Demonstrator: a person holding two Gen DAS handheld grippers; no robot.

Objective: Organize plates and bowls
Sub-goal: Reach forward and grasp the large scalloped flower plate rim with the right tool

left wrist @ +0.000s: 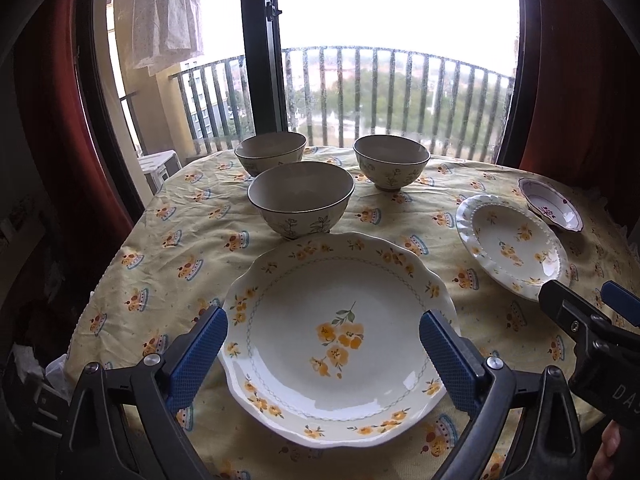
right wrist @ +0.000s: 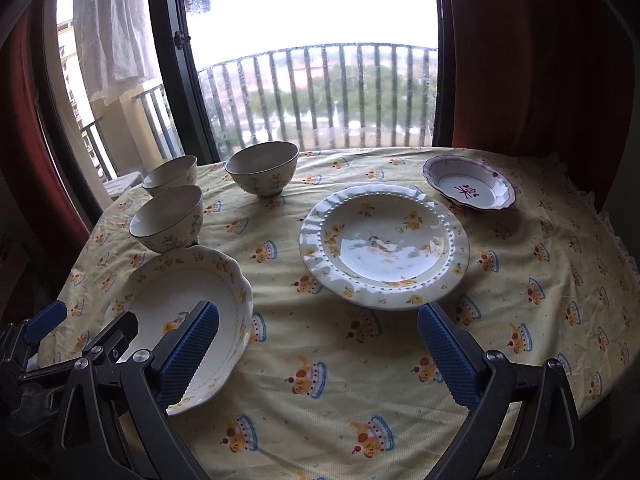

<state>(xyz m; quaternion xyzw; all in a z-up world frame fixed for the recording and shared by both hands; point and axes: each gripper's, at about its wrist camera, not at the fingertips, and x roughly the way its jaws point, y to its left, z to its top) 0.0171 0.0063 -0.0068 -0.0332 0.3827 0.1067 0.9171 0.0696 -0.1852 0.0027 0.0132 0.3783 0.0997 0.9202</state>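
Observation:
A large scalloped plate (left wrist: 336, 340) (right wrist: 176, 320) with yellow flowers lies at the near side of the table. My left gripper (left wrist: 323, 332) (right wrist: 90, 320) hovers open over it, one blue pad on each side, touching nothing. Further right lies a ruffled, bead-rimmed plate (left wrist: 512, 244) (right wrist: 384, 244), and my right gripper (right wrist: 319, 320) (left wrist: 582, 296) stands open over the cloth just in front of it. Behind that plate sits a small purple-rimmed dish (left wrist: 550, 208) (right wrist: 468, 184). Three floral bowls stand upright at the back: the nearest bowl (left wrist: 301, 196) (right wrist: 166, 216), the far left bowl (left wrist: 270, 152) (right wrist: 170, 174) and the far right bowl (left wrist: 390, 160) (right wrist: 262, 168).
The round table wears a yellow printed cloth (left wrist: 180, 248) (right wrist: 340, 380) that drops off at the left and right edges. Behind it are a dark window frame (left wrist: 260, 48), a balcony railing (right wrist: 340, 92) and red curtains (right wrist: 532, 60). A hand (left wrist: 612, 448) shows at the lower right.

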